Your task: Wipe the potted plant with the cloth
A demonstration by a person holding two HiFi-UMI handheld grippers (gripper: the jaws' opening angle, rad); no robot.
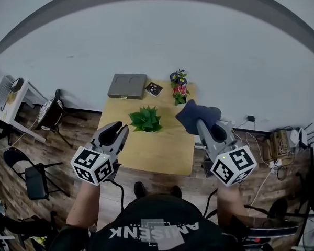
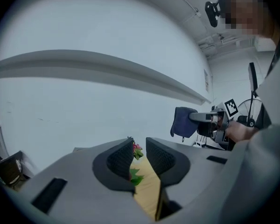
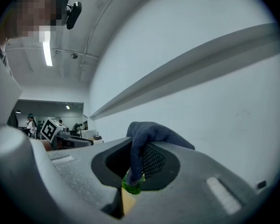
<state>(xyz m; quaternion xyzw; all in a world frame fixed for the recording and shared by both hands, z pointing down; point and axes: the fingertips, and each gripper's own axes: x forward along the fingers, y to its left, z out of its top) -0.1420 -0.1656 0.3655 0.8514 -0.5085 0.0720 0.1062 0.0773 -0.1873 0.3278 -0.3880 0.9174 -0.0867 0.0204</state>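
A small green potted plant (image 1: 145, 120) stands mid-table on the wooden table (image 1: 159, 153). My right gripper (image 1: 194, 120) is shut on a dark blue cloth (image 1: 197, 115), held in the air to the plant's right. In the right gripper view the cloth (image 3: 147, 134) hangs folded between the pads, with a bit of green leaf (image 3: 130, 185) below. My left gripper (image 1: 120, 128) hovers at the plant's left, its jaws a little apart and nothing between them. Through that gap the left gripper view shows the plant (image 2: 136, 177) and the tabletop (image 2: 149, 192).
At the table's far edge lie a grey flat box (image 1: 127, 86), a small dark card (image 1: 153, 89) and a pot of purple and red flowers (image 1: 179, 87). Chairs (image 1: 34, 177) stand on the floor to the left, cables and plugs (image 1: 282, 140) to the right.
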